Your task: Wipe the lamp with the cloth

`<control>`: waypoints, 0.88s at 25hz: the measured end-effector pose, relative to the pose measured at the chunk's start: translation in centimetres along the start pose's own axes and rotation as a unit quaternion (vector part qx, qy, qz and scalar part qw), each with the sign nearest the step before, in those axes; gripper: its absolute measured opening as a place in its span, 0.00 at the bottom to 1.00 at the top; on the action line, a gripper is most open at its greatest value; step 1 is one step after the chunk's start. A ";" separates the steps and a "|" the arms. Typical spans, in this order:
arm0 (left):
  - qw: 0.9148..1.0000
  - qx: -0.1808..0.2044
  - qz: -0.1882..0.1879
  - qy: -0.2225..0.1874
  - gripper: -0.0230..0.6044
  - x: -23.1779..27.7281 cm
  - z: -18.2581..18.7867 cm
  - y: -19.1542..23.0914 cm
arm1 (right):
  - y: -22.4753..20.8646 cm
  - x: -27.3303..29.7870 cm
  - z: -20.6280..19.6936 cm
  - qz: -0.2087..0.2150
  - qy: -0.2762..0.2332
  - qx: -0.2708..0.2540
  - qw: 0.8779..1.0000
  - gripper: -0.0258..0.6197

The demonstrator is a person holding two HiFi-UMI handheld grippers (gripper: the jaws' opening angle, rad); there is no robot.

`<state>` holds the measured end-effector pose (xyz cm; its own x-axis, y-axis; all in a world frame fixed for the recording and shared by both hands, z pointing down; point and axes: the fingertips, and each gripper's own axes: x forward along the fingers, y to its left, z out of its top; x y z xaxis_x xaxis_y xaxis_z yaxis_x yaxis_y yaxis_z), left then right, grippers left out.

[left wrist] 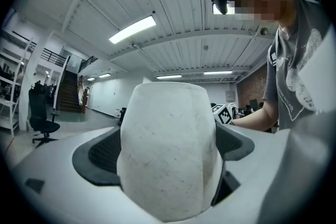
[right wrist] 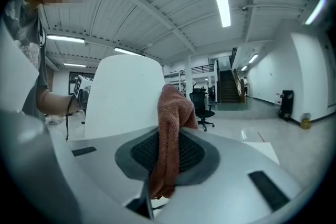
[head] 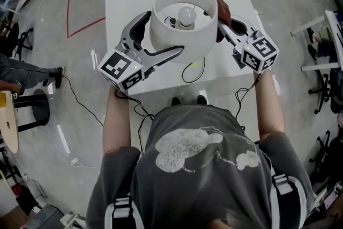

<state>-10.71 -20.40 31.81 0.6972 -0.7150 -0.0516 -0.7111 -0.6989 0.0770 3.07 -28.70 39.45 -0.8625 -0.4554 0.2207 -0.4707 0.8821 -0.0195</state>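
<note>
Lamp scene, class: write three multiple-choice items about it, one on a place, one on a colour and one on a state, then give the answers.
1. Where is the cloth?
A. Held by neither claw
B. In the right claw, beside the lampshade
C. In the left claw

2. What colour is the cloth?
A. Reddish-brown
B. Blue
C. Green

3. How is the left claw?
A. Open and empty
B. Shut on the cloth
C. Shut on the lampshade

Answers:
1 B: the right gripper view shows the cloth pinched in that claw, next to the white shade.
2 A: it looks reddish-brown in both the right gripper view and the head view.
3 C: the left gripper view shows the white shade filling the space between its pads.
</note>
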 end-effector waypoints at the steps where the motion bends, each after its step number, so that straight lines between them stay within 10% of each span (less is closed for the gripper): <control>1: 1.000 0.001 -0.011 0.002 1.00 -0.1 0.1 0.1 | 0.2 -0.1 -0.1 -0.005 -0.001 0.004 1.000 0.13; 10: 0.997 -0.007 -0.074 0.008 1.00 0.2 0.2 0.9 | 0.8 -1.3 -1.0 -0.045 0.004 0.024 0.999 0.13; 22: 0.998 -0.026 0.051 -0.016 1.00 -1.7 -0.9 -1.7 | -2.1 -2.3 1.0 -0.056 -0.009 -0.005 0.998 0.13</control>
<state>-10.58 -18.00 32.70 0.6167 -0.7838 -0.0730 -0.7727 -0.6205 0.1342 5.90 -29.64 38.01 -0.8075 -0.5539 0.2029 -0.5631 0.8262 0.0147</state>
